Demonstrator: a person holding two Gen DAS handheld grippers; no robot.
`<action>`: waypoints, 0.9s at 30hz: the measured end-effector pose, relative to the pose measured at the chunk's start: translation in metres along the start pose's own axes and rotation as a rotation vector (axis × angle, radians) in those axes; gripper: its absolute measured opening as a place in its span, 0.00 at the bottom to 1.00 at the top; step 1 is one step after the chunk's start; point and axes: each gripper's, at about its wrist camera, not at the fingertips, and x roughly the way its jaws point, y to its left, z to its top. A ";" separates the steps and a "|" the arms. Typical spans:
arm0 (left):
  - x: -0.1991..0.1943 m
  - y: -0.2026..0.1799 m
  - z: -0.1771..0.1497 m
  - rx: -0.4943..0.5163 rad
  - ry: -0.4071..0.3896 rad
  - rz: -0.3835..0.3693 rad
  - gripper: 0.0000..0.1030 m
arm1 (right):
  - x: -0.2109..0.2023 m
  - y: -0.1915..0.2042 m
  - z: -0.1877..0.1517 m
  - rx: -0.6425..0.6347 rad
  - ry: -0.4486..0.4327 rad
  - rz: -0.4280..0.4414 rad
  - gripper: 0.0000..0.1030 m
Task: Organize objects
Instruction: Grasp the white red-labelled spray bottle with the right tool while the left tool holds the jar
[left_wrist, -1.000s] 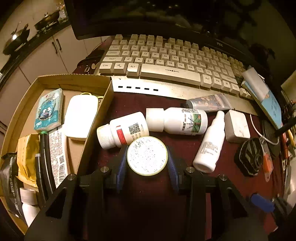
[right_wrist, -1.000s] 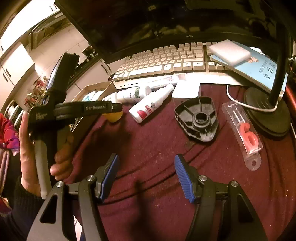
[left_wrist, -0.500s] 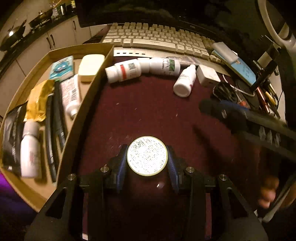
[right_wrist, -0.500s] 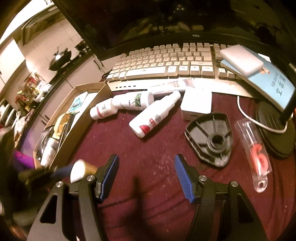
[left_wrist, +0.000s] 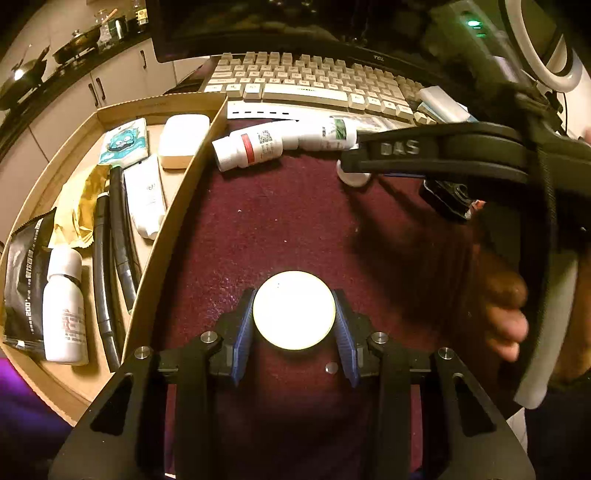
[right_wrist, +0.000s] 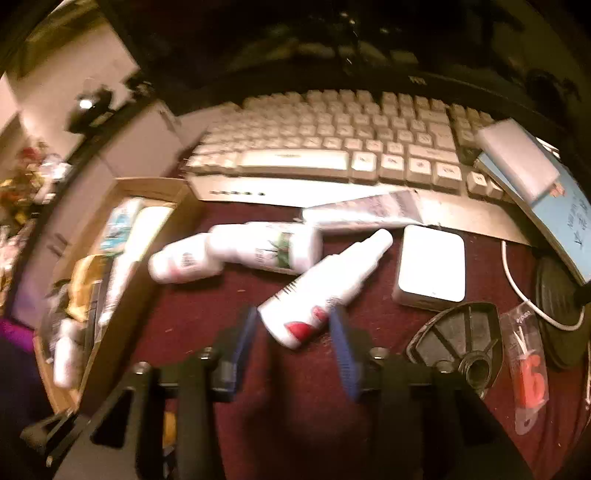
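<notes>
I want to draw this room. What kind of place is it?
Probably a home desk beside a kitchen: a beige computer keyboard under a dark monitor, and metal pans on a counter behind.

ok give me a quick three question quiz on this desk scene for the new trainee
1. True or false: the left tongs grip a round tin.
2. What lies between the right tongs? A keyboard, B spray bottle, C white box.
3. How many white bottles lie on the red cloth outside the cardboard tray?

Key: 1 true. 2 B; the jaws have just been closing around its base. 3 three.
</notes>
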 end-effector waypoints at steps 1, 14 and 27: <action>0.000 0.000 0.000 -0.001 0.000 -0.002 0.39 | 0.003 0.000 0.001 0.005 0.005 -0.003 0.39; -0.002 0.000 -0.002 -0.002 0.000 0.009 0.39 | -0.006 -0.017 0.008 0.143 0.003 0.011 0.45; -0.001 0.003 -0.001 -0.015 0.005 0.003 0.39 | 0.021 -0.016 0.020 0.156 0.037 -0.070 0.47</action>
